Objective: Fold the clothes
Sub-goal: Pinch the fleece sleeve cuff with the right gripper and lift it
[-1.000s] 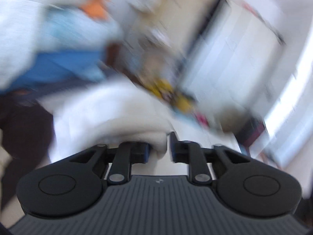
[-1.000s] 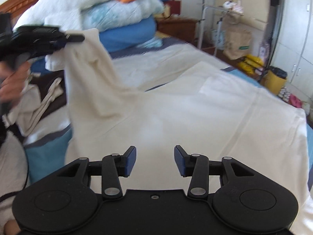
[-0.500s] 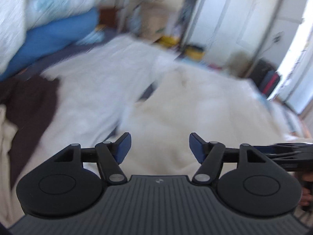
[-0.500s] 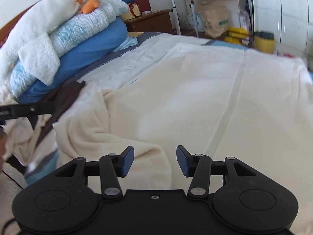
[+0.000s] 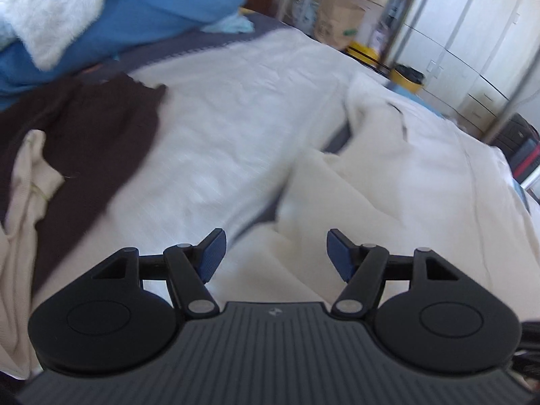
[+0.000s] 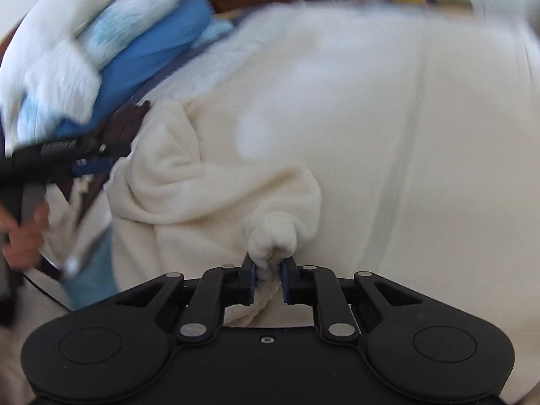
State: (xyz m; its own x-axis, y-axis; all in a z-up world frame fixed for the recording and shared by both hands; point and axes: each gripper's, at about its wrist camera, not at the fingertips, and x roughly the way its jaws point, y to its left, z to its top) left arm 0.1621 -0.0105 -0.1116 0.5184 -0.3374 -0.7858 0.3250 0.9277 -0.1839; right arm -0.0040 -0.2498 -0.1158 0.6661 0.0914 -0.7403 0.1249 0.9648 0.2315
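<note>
**Right tool pinched a bunch of cream fleece on the bed**

While the left tool (image 5: 273, 253) hung over the bed with its blue pads spread wide and nothing between them, the right tool (image 6: 266, 278) had its jaws drawn in on a knot of the cream fleece garment (image 6: 209, 182), a rounded wad of the pile bulging out just past the fingertips. No basket or box for the clothes showed near the work; a cardboard box (image 5: 337, 22) and a yellow bucket (image 5: 405, 77) stood on the floor beyond the far edge of the bed, and what they held could not be told.

The cream fleece garment lay crumpled toward the near edge of the bed, in front of both tools. In the left wrist view its rumpled folds ran from the near edge away toward the far right corner; which end was which could not be made out. In the right wrist view the left tool (image 6: 91, 165), held in a hand (image 6: 23, 236), hovered just beside the garment's left side.

A dark brown garment (image 5: 98, 135) and a beige garment (image 5: 23, 189) lay at the left edge of the bed, the brown one partly over the beige. The bed (image 5: 229, 108) carried a white cover. Blue and white bedding (image 5: 141, 13) was stacked at the head end. White wardrobe doors (image 5: 472, 33) lined the far wall. Much of the right wrist view was blurred.
</note>
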